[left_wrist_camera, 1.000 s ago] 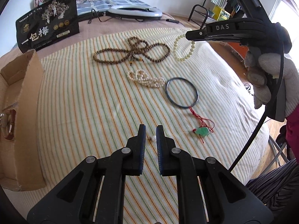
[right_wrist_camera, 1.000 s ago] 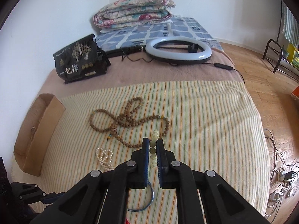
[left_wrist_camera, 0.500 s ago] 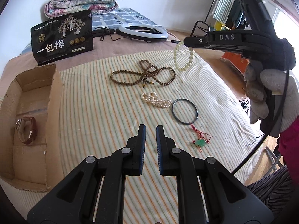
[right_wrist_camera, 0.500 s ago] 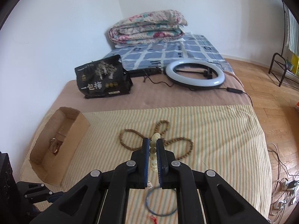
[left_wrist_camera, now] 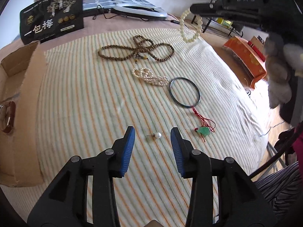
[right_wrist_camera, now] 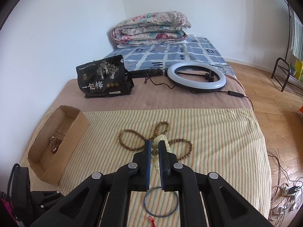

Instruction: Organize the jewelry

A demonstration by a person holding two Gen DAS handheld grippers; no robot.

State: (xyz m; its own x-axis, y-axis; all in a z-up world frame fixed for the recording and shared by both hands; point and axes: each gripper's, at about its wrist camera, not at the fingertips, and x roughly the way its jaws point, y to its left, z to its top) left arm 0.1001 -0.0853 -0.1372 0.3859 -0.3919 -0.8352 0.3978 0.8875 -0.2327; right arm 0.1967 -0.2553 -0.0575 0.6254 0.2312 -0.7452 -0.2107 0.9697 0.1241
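Two grippers split the work: the right gripper (right_wrist_camera: 155, 151) pinches the pale bead bracelet (left_wrist_camera: 187, 28) aloft, likely bound for the cardboard box (right_wrist_camera: 73, 126), while the left gripper (left_wrist_camera: 153, 135) is spreading its fingers around the pearl earring (left_wrist_camera: 156, 135) lying on the striped blanket (left_wrist_camera: 94, 104), untouched.
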